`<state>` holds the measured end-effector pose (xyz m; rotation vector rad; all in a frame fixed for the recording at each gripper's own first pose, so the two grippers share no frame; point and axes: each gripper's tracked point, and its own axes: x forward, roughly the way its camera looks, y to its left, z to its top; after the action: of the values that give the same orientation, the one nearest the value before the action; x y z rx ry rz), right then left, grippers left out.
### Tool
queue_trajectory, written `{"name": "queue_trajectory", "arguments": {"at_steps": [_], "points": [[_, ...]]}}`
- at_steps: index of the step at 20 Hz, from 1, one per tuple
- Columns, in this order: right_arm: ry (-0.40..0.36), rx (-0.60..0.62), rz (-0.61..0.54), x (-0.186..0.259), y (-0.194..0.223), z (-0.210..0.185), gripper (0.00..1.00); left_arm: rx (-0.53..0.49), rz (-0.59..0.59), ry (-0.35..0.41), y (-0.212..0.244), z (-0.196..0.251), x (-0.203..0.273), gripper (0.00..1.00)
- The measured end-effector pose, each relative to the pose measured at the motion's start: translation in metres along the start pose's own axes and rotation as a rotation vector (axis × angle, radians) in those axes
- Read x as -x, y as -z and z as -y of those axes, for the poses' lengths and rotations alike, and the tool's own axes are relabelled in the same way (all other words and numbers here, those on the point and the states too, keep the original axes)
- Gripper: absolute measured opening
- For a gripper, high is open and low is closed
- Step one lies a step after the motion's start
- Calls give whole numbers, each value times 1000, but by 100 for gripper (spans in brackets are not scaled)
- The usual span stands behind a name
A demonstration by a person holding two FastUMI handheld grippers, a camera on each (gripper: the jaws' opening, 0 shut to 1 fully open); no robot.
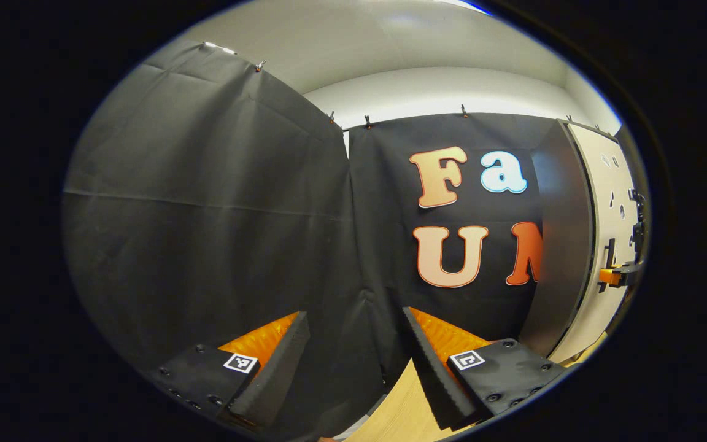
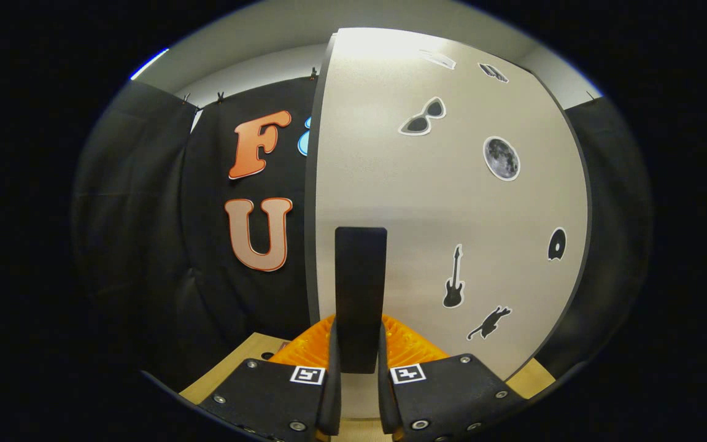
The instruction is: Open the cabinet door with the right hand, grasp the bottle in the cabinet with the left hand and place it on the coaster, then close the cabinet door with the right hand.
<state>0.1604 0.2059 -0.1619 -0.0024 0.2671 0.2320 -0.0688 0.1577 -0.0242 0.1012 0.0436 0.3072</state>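
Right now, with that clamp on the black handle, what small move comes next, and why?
Probably a gentle pull on the handle to swing the door open. The right gripper has its jaws closed on the handle, and the door looks shut. The left gripper waits open, facing the wall.
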Motion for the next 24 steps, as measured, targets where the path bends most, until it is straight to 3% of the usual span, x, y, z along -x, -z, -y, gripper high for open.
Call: {"name": "queue_trajectory", "arguments": {"at_steps": [7,14,24], "points": [[-76,-2,-7,28,-2,-2,23,8,0,17,2,9,10,98],[-103,-15,-3,42,-1,6,23,2,8,51,-2,26,17,98],[-78,-50,26,62,-1,19,19,2,22,105,-7,56,16,98]]}}
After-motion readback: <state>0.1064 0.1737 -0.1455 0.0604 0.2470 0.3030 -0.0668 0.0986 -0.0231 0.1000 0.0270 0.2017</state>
